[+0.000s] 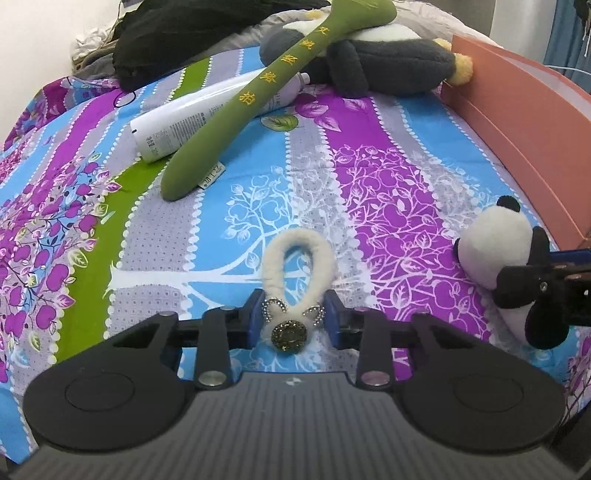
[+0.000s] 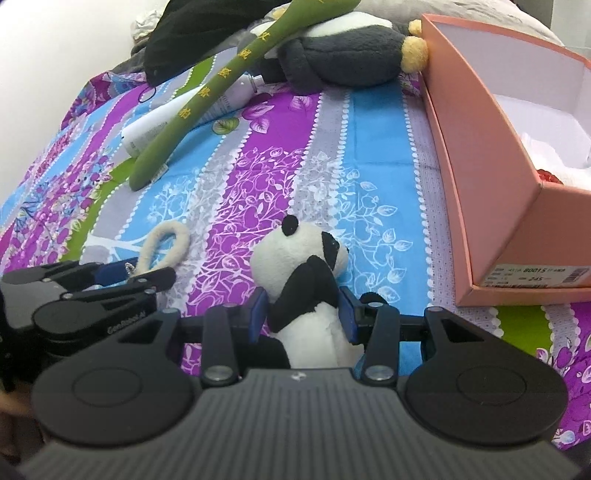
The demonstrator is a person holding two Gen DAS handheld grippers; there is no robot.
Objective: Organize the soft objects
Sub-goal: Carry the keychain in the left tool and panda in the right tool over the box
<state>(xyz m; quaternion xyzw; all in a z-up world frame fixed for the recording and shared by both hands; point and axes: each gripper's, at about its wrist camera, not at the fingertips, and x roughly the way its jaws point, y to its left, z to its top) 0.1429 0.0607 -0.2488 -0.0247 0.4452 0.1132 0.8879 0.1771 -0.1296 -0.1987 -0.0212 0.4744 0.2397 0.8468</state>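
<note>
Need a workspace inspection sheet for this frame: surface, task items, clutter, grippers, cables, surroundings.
Surface: bedsheet, striped floral print, lying flat.
Job's things: fluffy loop and panda plush on the sheet; green plush stick lying across the penguin plush; pink box open.
Clutter: white bottle under the stick; black garment at the far end.
Grippers: left gripper straddles the loop's jewelled end; right gripper shut on panda plush.
Cables: nothing seen.
Surroundings: white wall.
</note>
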